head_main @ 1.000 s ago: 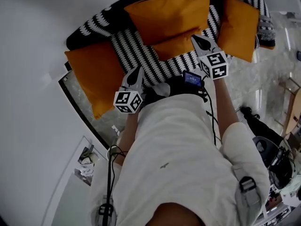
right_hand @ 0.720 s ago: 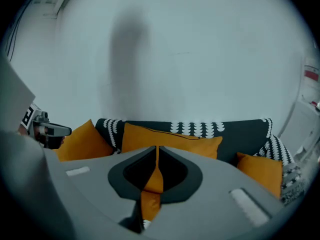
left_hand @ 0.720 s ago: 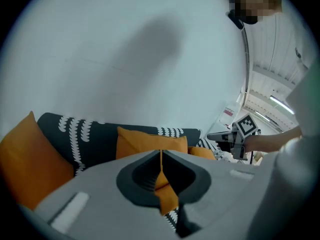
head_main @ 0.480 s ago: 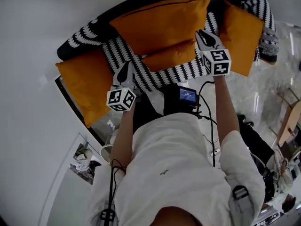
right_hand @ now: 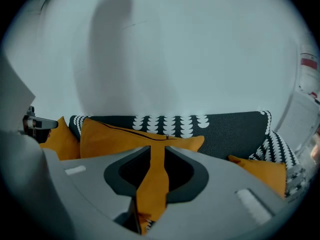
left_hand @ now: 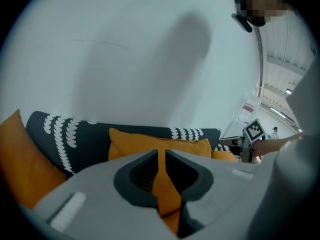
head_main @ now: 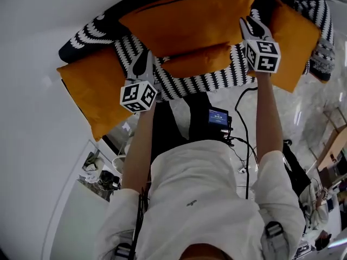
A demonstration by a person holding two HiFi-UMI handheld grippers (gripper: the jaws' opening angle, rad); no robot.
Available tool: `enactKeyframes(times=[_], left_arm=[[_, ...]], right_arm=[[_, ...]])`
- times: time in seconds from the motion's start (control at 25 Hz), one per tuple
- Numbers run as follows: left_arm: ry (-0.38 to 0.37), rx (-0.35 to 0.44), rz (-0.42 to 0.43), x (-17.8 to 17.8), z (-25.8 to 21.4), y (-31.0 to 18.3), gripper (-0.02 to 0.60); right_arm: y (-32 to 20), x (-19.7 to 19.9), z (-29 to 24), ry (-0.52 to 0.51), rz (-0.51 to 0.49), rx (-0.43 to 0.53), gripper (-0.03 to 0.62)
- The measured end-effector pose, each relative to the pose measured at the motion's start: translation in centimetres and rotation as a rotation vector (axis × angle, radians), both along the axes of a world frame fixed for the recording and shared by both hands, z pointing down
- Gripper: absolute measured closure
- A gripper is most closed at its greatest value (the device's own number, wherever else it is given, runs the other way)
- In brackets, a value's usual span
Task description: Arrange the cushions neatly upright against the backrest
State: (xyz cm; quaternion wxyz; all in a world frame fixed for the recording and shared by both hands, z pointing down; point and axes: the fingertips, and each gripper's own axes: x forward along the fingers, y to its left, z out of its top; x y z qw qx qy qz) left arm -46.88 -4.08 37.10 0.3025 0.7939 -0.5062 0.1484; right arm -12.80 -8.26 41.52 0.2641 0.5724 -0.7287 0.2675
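Note:
A black-and-white patterned sofa [head_main: 206,80] holds several orange cushions. The large one [head_main: 184,20] leans on the backrest, and a smaller one [head_main: 198,61] lies flat in front of it. One cushion [head_main: 92,93] stands at the left end and one [head_main: 295,42] at the right end. My left gripper [head_main: 143,64] hovers over the seat, left of the small cushion, its jaws a narrow slit apart and empty. My right gripper [head_main: 252,25] is between the large and right cushions. Its jaws have just been opening, with nothing between them. Both gripper views look at the large cushion [left_hand: 135,141] [right_hand: 110,136].
A white wall rises behind the backrest [right_hand: 225,131]. A small black device with a lit screen [head_main: 218,117] and cables hangs at the person's waist. Clutter lies on the floor at the left [head_main: 100,175]. A grey furry thing [head_main: 325,53] sits at the sofa's right end.
Both grippers have moved forward and down toward the sofa, the person leaning in. The right one now sits beside the large cushion's right edge. The cushions have not moved.

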Motion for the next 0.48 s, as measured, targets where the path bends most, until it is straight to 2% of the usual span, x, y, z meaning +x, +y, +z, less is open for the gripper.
enactKeyframes(times=[0.16,0.4,0.48], left_arm=[[-0.021,0.0,-0.042,-0.6,1.3,-1.8,0.503],[-0.012,-0.001,-0.123,-2.5,3.0,-4.6,0.467],[-0.02,-0.006,-0.153,-3.3,3.7,-5.4,0.456]], right_arm=[[-1.1,1.2,1.7,0.045,0.013,-0.014,0.45],[-2.9,2.7,3.5,0.076,0.037,-0.026,0.36],[-3.3,3.4,3.9,0.076,0.054,-0.029,0.312]])
